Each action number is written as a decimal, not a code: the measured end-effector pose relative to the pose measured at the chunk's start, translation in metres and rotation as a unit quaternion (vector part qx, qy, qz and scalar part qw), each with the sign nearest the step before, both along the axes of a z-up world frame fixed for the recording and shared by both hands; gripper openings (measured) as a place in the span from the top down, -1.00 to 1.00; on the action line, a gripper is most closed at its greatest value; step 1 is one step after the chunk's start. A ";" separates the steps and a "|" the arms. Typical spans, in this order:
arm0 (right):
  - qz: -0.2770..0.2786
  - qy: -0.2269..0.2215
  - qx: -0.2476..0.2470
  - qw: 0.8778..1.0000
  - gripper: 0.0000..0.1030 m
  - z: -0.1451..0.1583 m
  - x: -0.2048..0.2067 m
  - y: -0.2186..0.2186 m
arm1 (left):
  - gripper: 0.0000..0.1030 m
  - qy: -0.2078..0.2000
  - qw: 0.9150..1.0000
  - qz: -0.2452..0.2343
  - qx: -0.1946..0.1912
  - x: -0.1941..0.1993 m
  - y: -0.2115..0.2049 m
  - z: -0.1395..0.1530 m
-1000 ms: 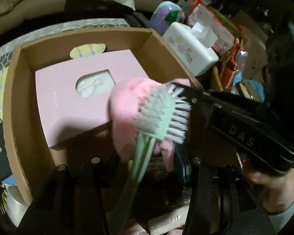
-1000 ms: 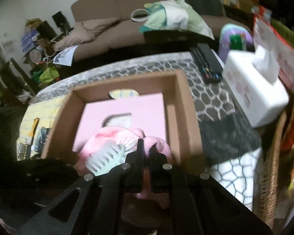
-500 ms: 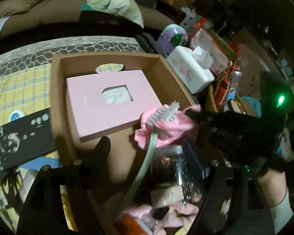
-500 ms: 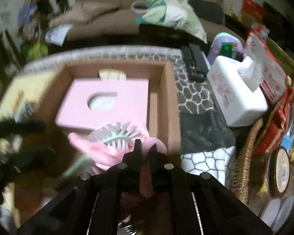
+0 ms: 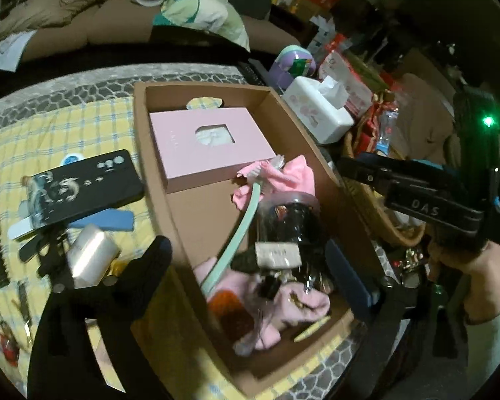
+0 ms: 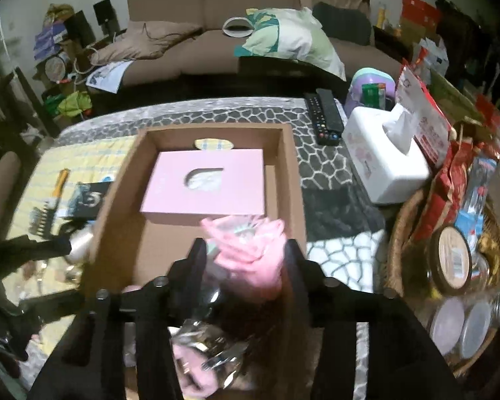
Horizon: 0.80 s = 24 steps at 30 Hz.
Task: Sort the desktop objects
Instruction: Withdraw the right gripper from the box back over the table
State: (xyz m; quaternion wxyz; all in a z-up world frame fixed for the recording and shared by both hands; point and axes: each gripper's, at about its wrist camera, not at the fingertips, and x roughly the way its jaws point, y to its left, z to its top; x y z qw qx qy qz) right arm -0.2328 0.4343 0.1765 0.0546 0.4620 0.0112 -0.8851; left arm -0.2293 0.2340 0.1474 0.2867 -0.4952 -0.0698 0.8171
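Note:
A cardboard box (image 5: 156, 173) (image 6: 123, 180) holds a pink box (image 5: 210, 146) (image 6: 206, 183), a pink cloth (image 5: 283, 176) (image 6: 250, 246), a mint green brush (image 5: 236, 233), a clear jar (image 5: 290, 233) and other small items. My left gripper (image 5: 263, 266) is open over the box's near half, holding nothing. My right gripper (image 6: 246, 260) is open above the pink cloth and empty; it also shows in the left wrist view (image 5: 410, 196), right of the box.
Left of the box, on the yellow checked cloth (image 5: 50, 133), lie a black phone case (image 5: 83, 186), a silver block (image 5: 90, 256), a blue file and a comb (image 6: 46, 213). A white tissue box (image 6: 383, 156), remotes (image 6: 323, 116) and a wicker basket (image 6: 416, 233) stand to the right.
My right gripper has opened and let go of the pink cloth, which now lies in the box. My left gripper has released the brush and pulled back and up.

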 end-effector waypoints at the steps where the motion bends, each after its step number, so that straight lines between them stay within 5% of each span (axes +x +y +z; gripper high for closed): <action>1: 0.000 0.003 -0.005 1.000 -0.22 0.004 0.007 -0.003 | -0.97 0.005 1.000 0.002 -0.002 0.006 -0.004 0.004; 13: 0.026 0.000 0.008 1.000 -0.77 0.023 0.080 -0.055 | -1.00 0.053 0.997 0.020 -0.060 0.081 -0.036 0.039; 24: 0.031 0.010 0.006 0.999 -0.99 0.044 0.143 -0.087 | -1.00 0.082 0.993 0.052 -0.073 0.144 -0.088 0.066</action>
